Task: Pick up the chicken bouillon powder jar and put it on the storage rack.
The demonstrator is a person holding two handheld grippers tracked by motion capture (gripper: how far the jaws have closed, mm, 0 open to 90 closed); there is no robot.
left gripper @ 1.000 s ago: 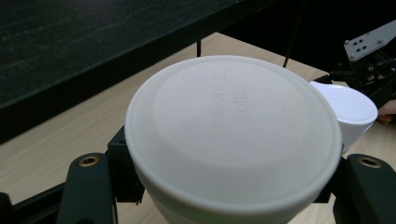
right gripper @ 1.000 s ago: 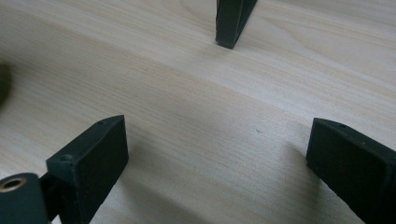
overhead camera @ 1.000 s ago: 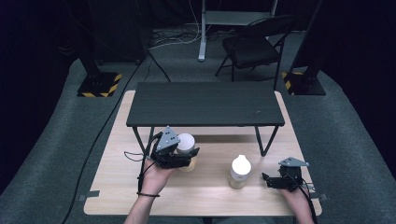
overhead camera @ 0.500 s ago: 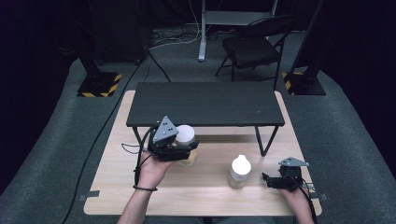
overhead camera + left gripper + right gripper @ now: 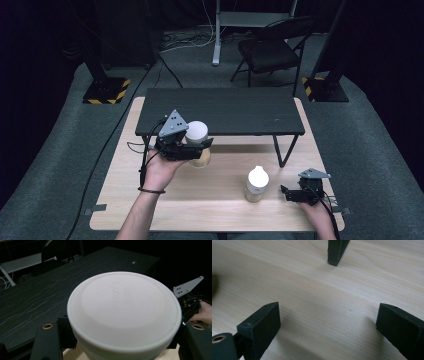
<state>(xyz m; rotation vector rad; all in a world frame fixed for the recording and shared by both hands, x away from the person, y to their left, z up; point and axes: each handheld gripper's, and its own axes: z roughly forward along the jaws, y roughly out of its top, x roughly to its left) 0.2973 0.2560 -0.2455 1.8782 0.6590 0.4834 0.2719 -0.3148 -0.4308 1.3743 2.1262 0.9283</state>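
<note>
The left gripper (image 5: 196, 148), clamped on a white-lidded tan jar (image 5: 198, 137), had lifted it toward the black shelf (image 5: 240, 111), likely for placing, while the right gripper (image 5: 292, 194) rested wide open, holding nothing, on the pale wooden table (image 5: 210, 200).

A jar (image 5: 198, 142) with a broad white lid and tan contents is clamped between the jaws of the left tool (image 5: 192, 148), held upright above the worktop (image 5: 220, 205) at about 9 o'clock from centre. A second white-capped jar (image 5: 256, 184) stands upright on the worktop towards 5 o'clock, well apart from the first.
</note>
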